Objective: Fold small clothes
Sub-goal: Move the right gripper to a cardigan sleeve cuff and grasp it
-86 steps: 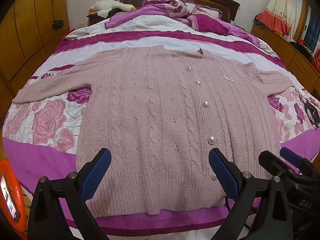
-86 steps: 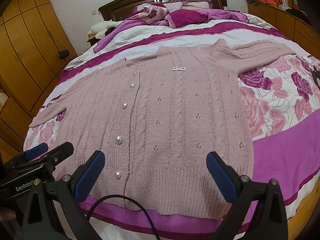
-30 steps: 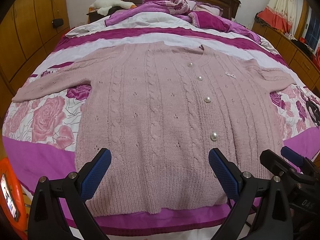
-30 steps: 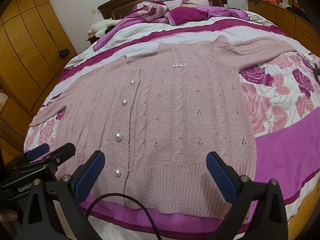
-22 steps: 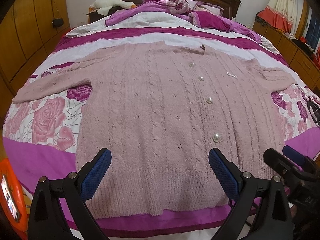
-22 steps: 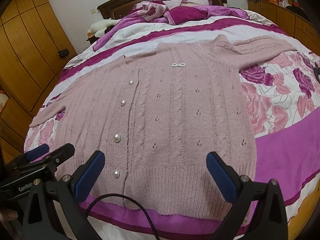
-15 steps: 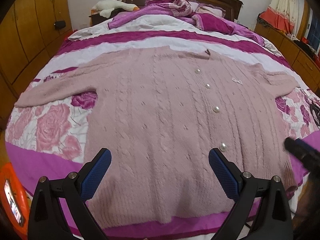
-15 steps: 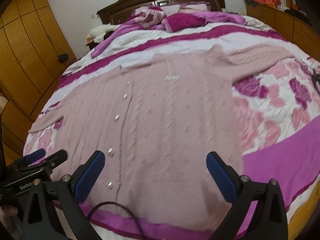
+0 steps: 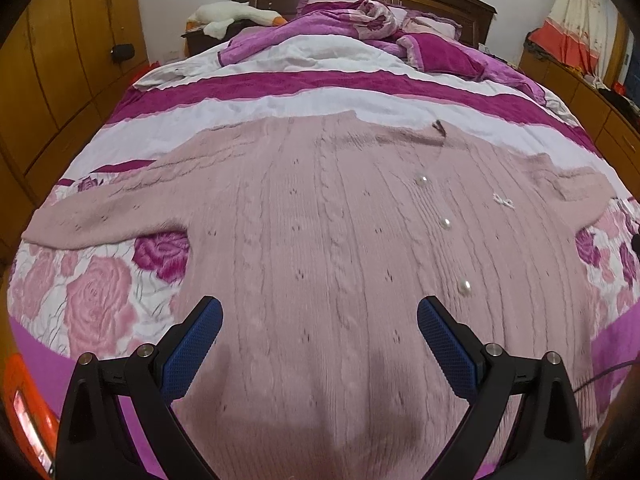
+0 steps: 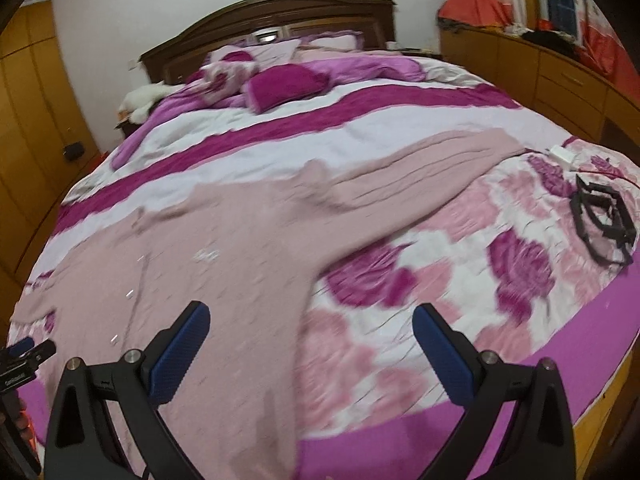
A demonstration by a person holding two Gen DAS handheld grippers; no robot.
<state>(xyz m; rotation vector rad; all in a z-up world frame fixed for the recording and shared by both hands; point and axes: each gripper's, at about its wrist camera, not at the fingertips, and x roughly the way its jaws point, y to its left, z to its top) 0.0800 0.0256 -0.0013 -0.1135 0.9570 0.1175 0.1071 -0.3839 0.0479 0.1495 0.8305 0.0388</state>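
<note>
Cardigan spread flat on the bed, both grippers empty above its hem.

Left sleeve [image 9: 108, 220] lies stretched toward the wardrobe side; the left gripper [image 9: 318, 336] hangs over the lower body of the cardigan [image 9: 320, 220], jaws wide, gripping nothing. Further right, the right gripper [image 10: 310, 340] is just as wide and bare, aimed past the side seam toward the right sleeve [image 10: 420, 176], which runs out across the bed [image 10: 440, 280]. Folding looks unstarted; likely next comes pinching a sleeve cuff and carrying it across the chest.

Pink cardigan [image 10: 224, 264] flat on floral bedspread [image 10: 460, 280], right gripper [image 10: 310, 330] jaws apart above.
</note>
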